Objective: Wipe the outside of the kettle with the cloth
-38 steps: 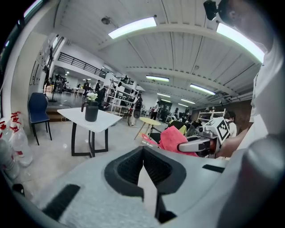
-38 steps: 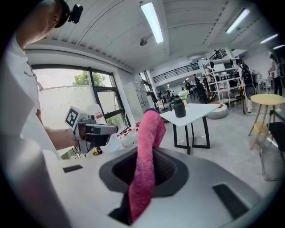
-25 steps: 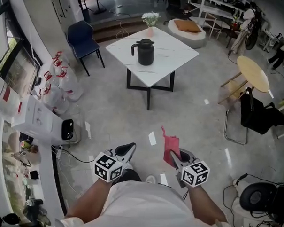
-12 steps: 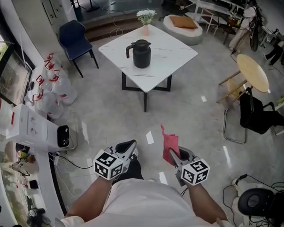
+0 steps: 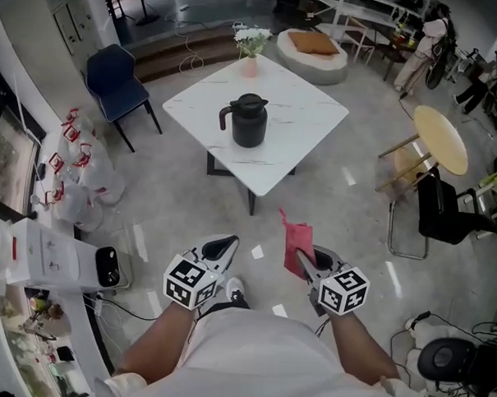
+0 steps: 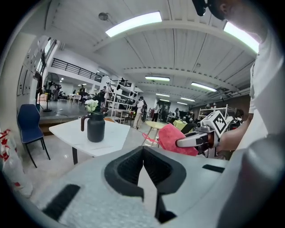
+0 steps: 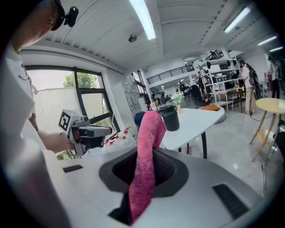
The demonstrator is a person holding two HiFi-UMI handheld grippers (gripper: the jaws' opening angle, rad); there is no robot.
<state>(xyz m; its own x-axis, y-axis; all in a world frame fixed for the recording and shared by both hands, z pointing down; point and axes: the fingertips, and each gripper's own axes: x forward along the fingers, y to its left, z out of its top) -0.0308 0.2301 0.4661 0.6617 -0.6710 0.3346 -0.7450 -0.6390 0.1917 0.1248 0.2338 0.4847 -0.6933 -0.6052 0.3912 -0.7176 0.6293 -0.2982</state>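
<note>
Room: open hall, white bench (image 5: 310, 106) ahead.
Kettle (image 5: 248, 121): black, upright on the bench, well apart from both grippers.
Cloth (image 5: 298, 245): pink, standing up from the right gripper (image 5: 303, 263).
Right jaws: clenched on cloth.
Left gripper (image 5: 224, 247): jaws pressed together, empty.

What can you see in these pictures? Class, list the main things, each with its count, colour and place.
table: one, white, ahead of the person
kettle: one, black, on the table
flowers: one bunch, white, table's far corner
chair: one, blue, left of the table
round table: one, yellow, far right
bags: several, white and red, floor at left
cloth: one, pink, held at near right
left hand-held gripper: one, grey, shut, empty
right hand-held gripper: one, grey, shut on the cloth
</note>
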